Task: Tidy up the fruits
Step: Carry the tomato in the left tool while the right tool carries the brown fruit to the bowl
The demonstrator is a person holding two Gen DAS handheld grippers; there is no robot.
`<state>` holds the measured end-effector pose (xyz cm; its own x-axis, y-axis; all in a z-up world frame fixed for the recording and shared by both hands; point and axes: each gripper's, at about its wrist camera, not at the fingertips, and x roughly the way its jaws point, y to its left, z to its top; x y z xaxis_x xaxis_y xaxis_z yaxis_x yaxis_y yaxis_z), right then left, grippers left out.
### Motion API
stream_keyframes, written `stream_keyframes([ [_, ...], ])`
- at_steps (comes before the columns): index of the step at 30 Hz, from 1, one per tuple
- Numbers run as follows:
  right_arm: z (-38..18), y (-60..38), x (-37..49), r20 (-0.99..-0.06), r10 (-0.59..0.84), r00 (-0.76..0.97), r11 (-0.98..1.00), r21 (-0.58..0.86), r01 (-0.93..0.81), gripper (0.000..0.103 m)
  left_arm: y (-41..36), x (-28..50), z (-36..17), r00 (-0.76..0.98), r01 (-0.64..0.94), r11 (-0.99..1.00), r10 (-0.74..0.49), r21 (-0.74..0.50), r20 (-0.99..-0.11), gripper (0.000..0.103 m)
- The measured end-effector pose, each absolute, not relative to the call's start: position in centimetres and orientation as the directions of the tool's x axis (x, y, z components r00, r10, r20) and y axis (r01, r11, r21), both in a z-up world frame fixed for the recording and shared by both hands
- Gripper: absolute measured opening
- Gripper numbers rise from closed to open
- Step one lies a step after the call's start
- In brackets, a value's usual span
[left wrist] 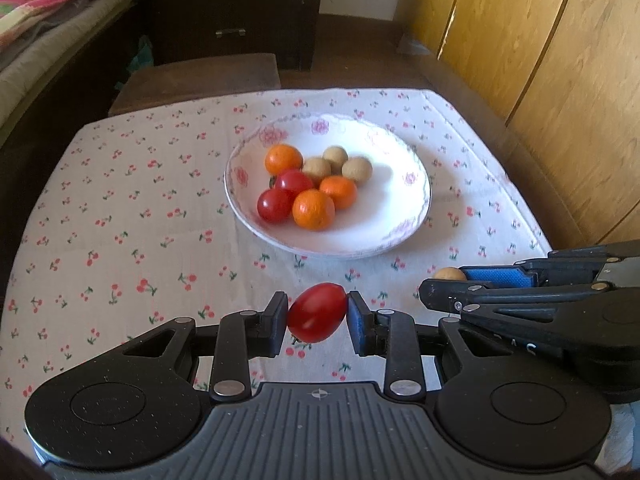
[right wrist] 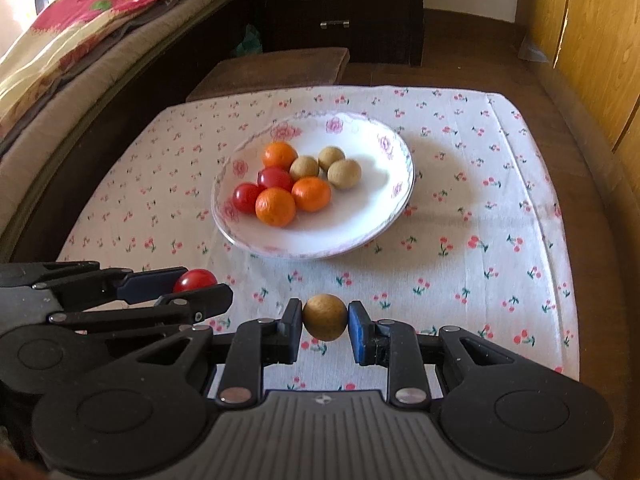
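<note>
Above the near edge of the surface (left wrist: 120, 208), the left hand-held gripper (left wrist: 318, 314) clamps a red tomato (left wrist: 317, 312) and the right hand-held gripper (right wrist: 325, 317) a tan fruit (right wrist: 325, 317), both seemingly mid-carry and next needing release into the plate (left wrist: 400, 236).

Cherry-print tablecloth (left wrist: 120, 208) carries a floral plate (left wrist: 400, 236).
</note>
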<state>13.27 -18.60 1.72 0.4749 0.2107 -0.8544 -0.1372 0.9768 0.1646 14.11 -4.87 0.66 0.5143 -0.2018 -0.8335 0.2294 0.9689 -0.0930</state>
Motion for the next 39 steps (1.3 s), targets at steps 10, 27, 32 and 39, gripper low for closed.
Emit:
stream_keyframes([
  [10, 2.8, -18.8, 13.6, -0.836, 0.211, 0.507, 0.977, 0.166, -0.133, 0.027, -5.1, 14.5, 1.7, 0.547, 0.227, 0.970, -0.202, -0.088, -0.812, 0.038],
  [27, 3.9, -19.1, 16.0, -0.815, 0.208, 0.541, 0.978, 0.173, -0.117, 0.027, -5.5, 16.8, 3.0, 0.589, 0.222, 0.973, -0.185, -0.063, -0.786, 0.038],
  [32, 4.0, -19.2, 17.1, -0.810, 0.207, 0.548, 0.978, 0.172, -0.115, 0.028, -5.8, 17.9, 3.2, 0.599, 0.218, 0.975, -0.176, -0.052, -0.781, 0.038],
  [39, 3.8, -19.3, 18.6, -0.809, 0.208, 0.551, 0.978, 0.171, -0.118, 0.028, -5.9, 19.5, 3.0, 0.602, 0.205, 0.978, -0.165, -0.048, -0.781, 0.038],
])
